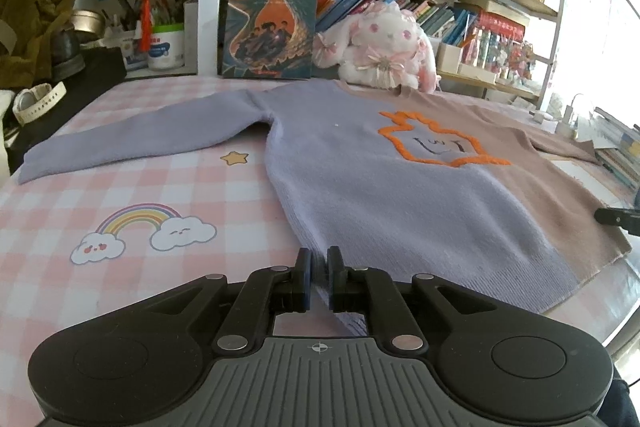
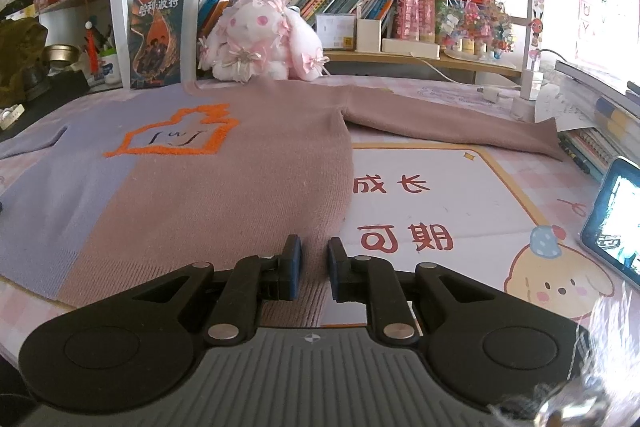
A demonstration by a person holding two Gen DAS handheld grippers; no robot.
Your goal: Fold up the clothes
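Currently each gripper sits at one bottom corner of the sweater (image 1: 400, 195), which lies flat and face up on the checked table mat (image 1: 140, 187). Nearest the left camera, the left gripper (image 1: 319, 259) has its jaws drawn almost together, and the lilac hem corner appears pinched in the narrow gap between them. Likewise, in the right view the right gripper (image 2: 314, 251) has its jaws nearly closed, with the tan ribbed hem corner running between the pads; whether the pads press it firmly cannot be confirmed. From either claw the garment extends toward 12 o'clock, so its long axis runs hem-near to collar-far, with the orange motif (image 1: 436, 143) midway along the body. Beyond that, the lilac sleeve (image 1: 132, 139) stretches toward 9 o'clock and the tan sleeve (image 2: 460, 123) toward 3 o'clock, both fully spread. Farthest, the collar lies just before the plush rabbit (image 2: 260, 39). Judged from this layout, the lilac sleeve suits the left hand and the tan sleeve the right; folding has not yet begun.
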